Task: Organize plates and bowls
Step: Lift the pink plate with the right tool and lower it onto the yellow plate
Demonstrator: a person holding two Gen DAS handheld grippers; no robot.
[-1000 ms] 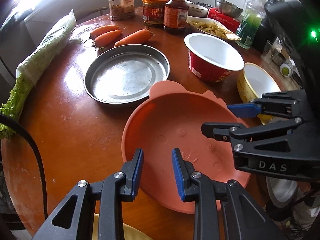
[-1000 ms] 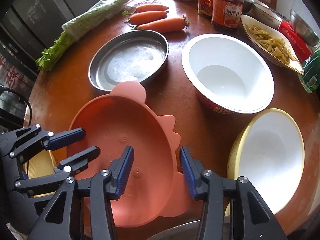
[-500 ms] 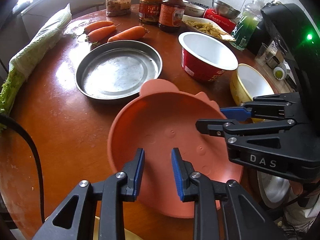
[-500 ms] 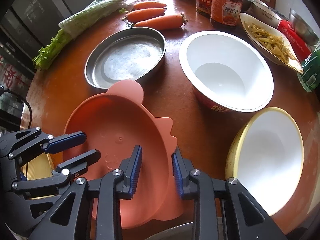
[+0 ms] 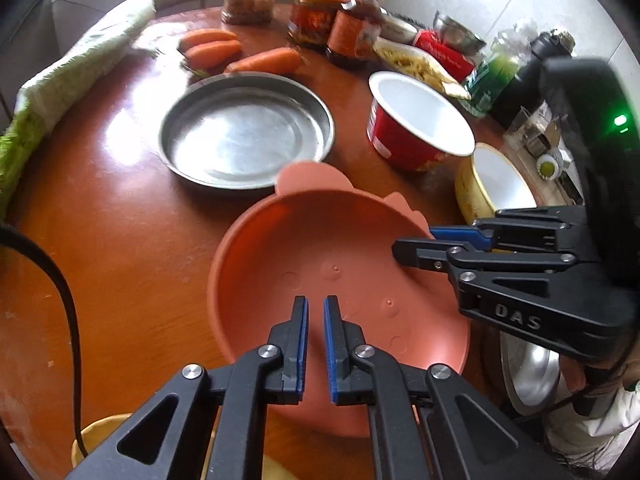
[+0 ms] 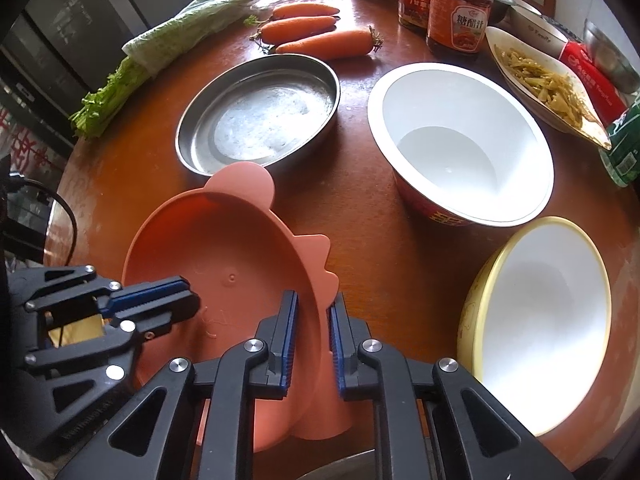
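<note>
Both claws gripped the pink dinosaur plate (image 6: 224, 264): left claw (image 5: 316, 312) together on its near rim, right claw (image 6: 313, 308) closing on its edge. The steel plate (image 6: 260, 116) and 2 bowls still sat unstacked on the counter (image 6: 360, 264).

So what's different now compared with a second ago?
Both grippers closed in on the pink plate: the left gripper has shut on its near rim, and the right gripper is closing on the scalloped edge between its pads. The steel pan, bowls and carrots stayed put.
</note>
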